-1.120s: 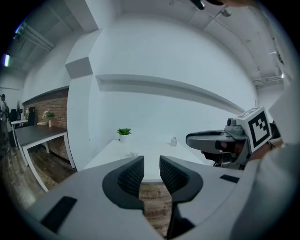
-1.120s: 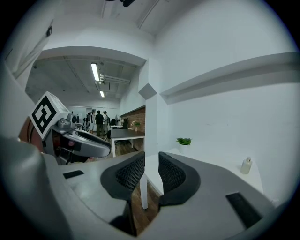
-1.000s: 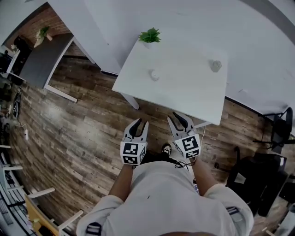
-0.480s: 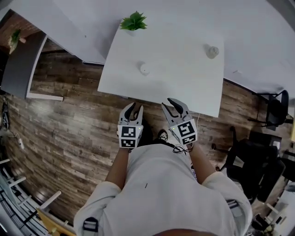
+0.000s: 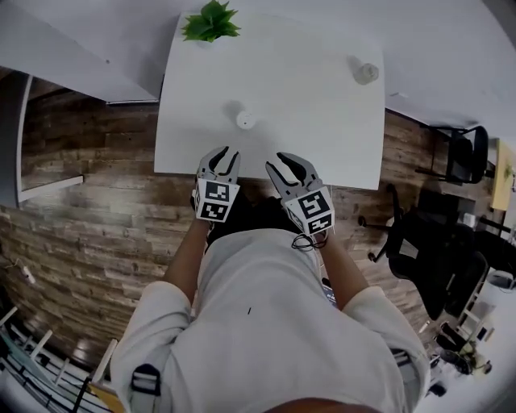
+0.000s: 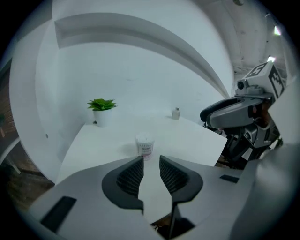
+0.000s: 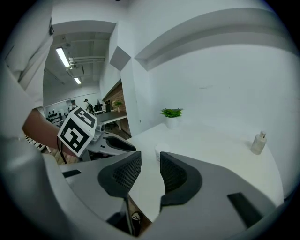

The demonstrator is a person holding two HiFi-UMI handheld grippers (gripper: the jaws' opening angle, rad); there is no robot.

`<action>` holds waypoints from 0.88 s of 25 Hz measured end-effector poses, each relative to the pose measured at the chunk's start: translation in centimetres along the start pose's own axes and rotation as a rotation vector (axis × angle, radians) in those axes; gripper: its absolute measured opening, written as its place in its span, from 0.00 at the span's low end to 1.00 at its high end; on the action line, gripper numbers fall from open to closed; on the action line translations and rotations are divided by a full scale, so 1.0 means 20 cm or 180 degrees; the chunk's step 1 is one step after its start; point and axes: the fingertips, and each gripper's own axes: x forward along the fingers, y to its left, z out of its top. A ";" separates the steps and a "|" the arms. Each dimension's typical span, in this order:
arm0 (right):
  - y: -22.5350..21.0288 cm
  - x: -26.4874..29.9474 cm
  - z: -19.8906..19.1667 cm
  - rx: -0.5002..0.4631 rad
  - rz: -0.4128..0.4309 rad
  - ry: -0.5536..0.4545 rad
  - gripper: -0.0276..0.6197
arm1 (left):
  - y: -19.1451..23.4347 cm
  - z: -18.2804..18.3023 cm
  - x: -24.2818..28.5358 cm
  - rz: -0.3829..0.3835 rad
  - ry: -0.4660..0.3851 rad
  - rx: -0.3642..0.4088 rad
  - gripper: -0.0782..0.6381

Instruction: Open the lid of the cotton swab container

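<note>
Left tool (image 5: 218, 155) and right tool (image 5: 287, 161) have reached the tabletop (image 5: 322, 137) edge, left narrowly parted, right just opening wider, both empty, aimed at the still-lidded cotton swab container (image 5: 246, 120) ahead, ready to grasp it.

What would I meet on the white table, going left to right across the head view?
potted plant → cotton swab container → small bottle
</note>
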 end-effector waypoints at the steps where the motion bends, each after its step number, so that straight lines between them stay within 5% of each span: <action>1: -0.02 0.01 -0.01 0.0037 -0.0035 0.0035 0.23 | 0.01 -0.02 0.04 -0.0048 0.0043 0.0009 0.27; 10: -0.15 0.12 -0.05 0.0108 0.0040 0.0218 0.23 | 0.06 -0.10 0.32 -0.0190 0.0185 0.0396 0.36; 22: -0.34 0.12 -0.02 0.0012 0.0167 0.0332 0.23 | 0.05 -0.01 0.54 -0.0125 0.0175 0.0494 0.48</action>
